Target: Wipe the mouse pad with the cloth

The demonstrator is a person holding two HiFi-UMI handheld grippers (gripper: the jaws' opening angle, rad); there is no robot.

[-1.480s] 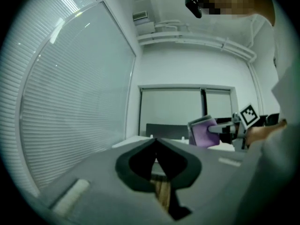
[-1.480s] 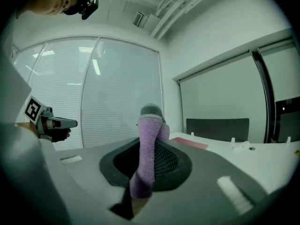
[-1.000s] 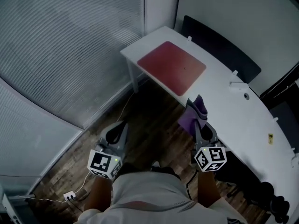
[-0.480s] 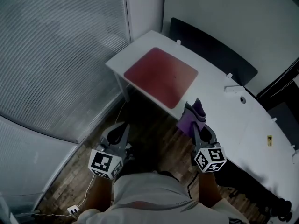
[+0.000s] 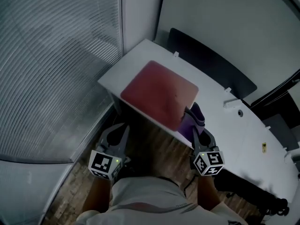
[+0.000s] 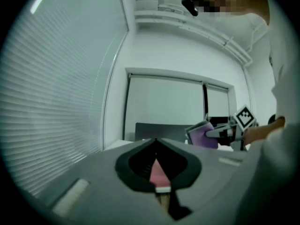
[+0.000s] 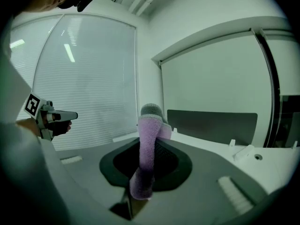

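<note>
The red mouse pad lies flat near the left end of the white desk. My right gripper is shut on a purple cloth that sticks up from its jaws, just off the pad's near right corner. The right gripper view shows the cloth standing upright between the jaws. My left gripper hangs over the wooden floor, below the desk's front edge, jaws together and holding nothing. A pink sliver of the pad shows past the left gripper.
A dark divider panel runs along the desk's back edge. Window blinds fill the left side. Small white fittings and a cable hole sit right of the pad. Dark gear stands at lower right.
Both grippers have come closer to the desk. The right gripper with the cloth now sits at the pad's near corner, and the left gripper is under the desk's front edge.
</note>
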